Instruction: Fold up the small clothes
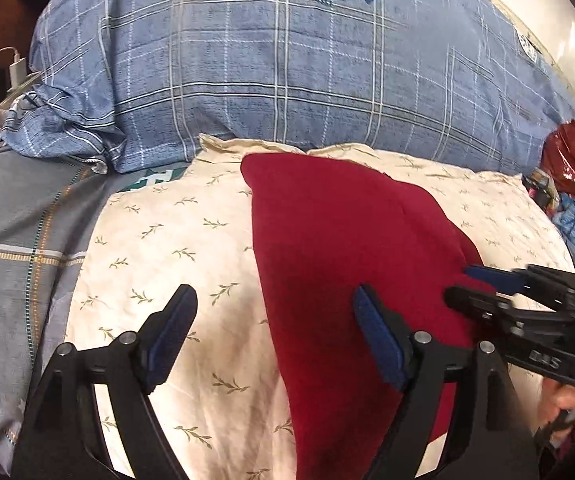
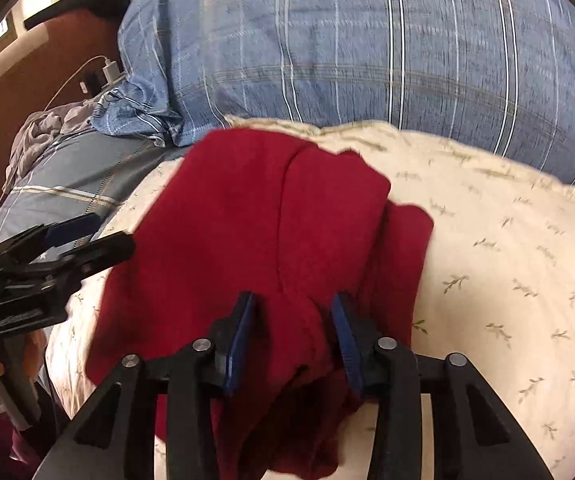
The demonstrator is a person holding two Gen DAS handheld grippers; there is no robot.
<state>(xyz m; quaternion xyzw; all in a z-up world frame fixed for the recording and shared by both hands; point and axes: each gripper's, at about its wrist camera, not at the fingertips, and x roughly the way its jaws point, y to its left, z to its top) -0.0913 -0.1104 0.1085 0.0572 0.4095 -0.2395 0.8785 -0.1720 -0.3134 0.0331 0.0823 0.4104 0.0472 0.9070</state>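
A dark red garment (image 1: 347,248) lies on a cream leaf-print pillow (image 1: 175,248). It also shows in the right wrist view (image 2: 247,224), folded over itself with a flap at its right side. My left gripper (image 1: 275,320) is open and empty; its right finger hovers over the garment's left edge. It also shows in the right wrist view (image 2: 91,236) at the garment's left. My right gripper (image 2: 293,336) is partly open, its fingers astride a raised fold of the red garment. It shows in the left wrist view (image 1: 475,284) at the garment's right edge.
A blue plaid quilt (image 1: 287,72) is bunched up behind the pillow. A grey striped sheet (image 1: 11,248) lies to the left. A white charger and cable (image 1: 17,68) sit at the far left. Red bags and clutter (image 1: 567,156) are at the far right.
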